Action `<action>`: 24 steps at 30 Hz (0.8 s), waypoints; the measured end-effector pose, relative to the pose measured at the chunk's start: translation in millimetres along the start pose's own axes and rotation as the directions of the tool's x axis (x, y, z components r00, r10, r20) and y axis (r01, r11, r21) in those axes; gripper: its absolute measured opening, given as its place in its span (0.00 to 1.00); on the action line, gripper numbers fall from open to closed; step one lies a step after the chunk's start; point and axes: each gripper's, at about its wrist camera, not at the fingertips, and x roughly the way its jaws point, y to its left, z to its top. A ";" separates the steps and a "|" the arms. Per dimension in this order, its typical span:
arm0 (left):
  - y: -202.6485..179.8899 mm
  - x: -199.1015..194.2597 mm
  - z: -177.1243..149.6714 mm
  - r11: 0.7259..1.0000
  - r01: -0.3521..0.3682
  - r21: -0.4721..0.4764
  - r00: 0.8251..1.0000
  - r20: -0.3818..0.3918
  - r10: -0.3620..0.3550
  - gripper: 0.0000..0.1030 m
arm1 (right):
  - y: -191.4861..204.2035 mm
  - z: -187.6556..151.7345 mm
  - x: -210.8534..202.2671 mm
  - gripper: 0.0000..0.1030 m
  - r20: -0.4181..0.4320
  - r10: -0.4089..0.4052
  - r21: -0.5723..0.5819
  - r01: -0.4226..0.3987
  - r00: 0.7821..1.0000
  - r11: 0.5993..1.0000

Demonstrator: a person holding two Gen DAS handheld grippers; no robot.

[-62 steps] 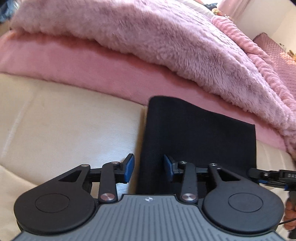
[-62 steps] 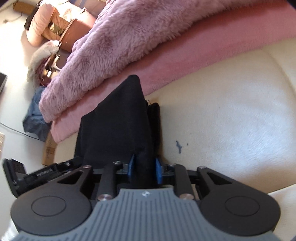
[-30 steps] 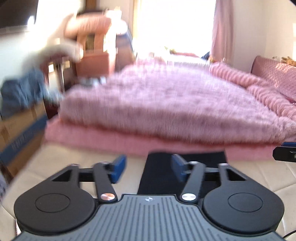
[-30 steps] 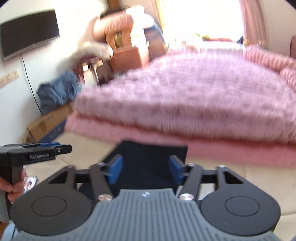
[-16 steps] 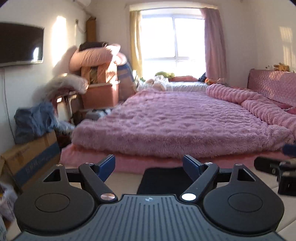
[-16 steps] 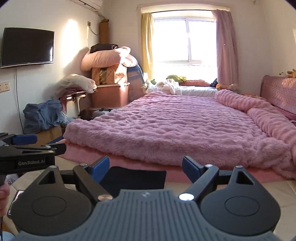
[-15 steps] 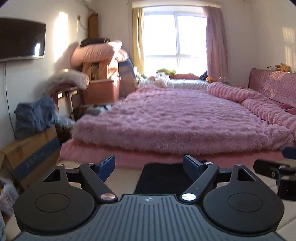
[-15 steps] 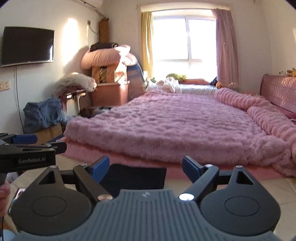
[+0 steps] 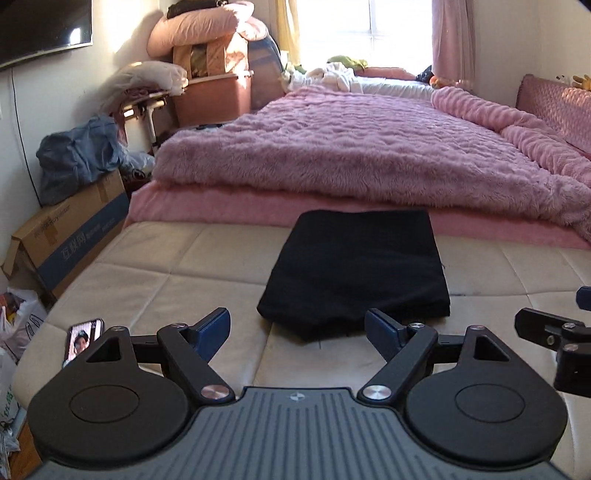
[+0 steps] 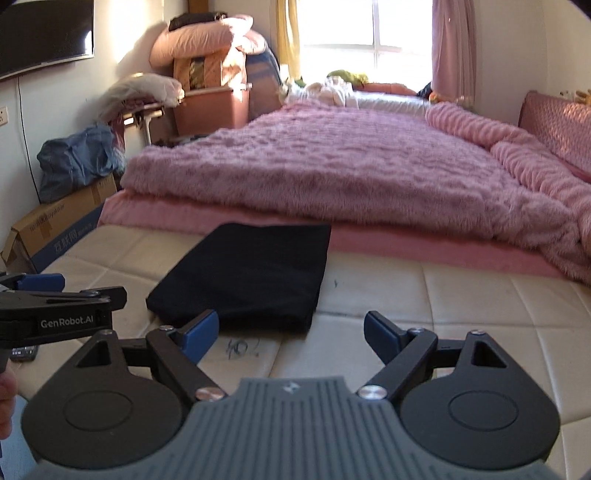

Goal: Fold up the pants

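The black pants [image 9: 354, 269] lie folded in a compact rectangle on the cream bench [image 9: 177, 266], their far edge touching the pink bed [image 9: 369, 147]. The left gripper [image 9: 297, 328] and the right gripper [image 10: 291, 330] both stand wide apart, holding nothing, near the bundle's front edge. The fold looks finished; a good ending would be to lift away without touching the cloth.

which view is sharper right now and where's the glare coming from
Left wrist view is crisp, folded black pants clearly edged; right wrist view is slightly soft, the pink blanket smeared. In both, the window is blown out white, and fisheye bends the walls.
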 end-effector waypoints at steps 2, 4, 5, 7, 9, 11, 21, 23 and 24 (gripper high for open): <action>-1.1 -1.8 -0.6 1.000 0.002 -0.006 1.000 -0.013 -0.002 0.94 | 1.4 -2.5 3.5 0.80 -0.023 0.003 0.004 -0.003 1.000 1.000; -2.9 -2.9 -1.2 1.000 -0.004 0.000 1.000 -0.015 0.004 0.94 | 2.5 -3.7 3.3 0.80 -0.034 0.015 0.012 -0.014 0.999 1.000; -3.8 -3.5 -1.1 1.000 -0.006 0.003 1.000 -0.015 0.006 0.94 | 3.6 -1.7 2.9 0.80 -0.036 0.017 0.016 -0.016 0.999 1.000; -5.9 -5.2 -1.0 1.000 -0.002 0.006 1.000 -0.013 0.002 0.94 | 5.2 -2.0 1.6 0.80 -0.039 0.025 0.018 -0.024 0.999 1.000; -7.1 -6.8 -0.3 1.000 0.002 0.007 1.000 -0.005 -0.002 0.94 | 6.6 -1.1 -0.1 0.80 -0.039 0.028 0.014 -0.027 0.999 1.000; -9.4 -6.9 0.2 1.000 0.004 0.013 1.000 0.002 -0.004 0.94 | 6.3 0.3 -1.8 0.80 -0.032 0.025 0.010 -0.024 0.999 1.000; -12.3 -6.4 0.5 0.999 0.023 0.027 1.000 0.001 -0.023 0.94 | 4.8 -0.2 -3.6 0.80 -0.025 0.020 0.019 -0.020 0.999 1.000; -12.8 -6.5 0.5 0.999 0.023 0.026 1.000 0.000 -0.023 0.94 | 5.2 -0.4 -3.9 0.80 -0.025 0.020 0.018 -0.020 0.999 1.000; -12.8 -6.6 0.6 0.999 0.023 0.026 1.000 0.001 -0.023 0.94 | 5.2 0.3 -3.9 0.80 -0.025 0.020 0.018 -0.020 0.999 1.000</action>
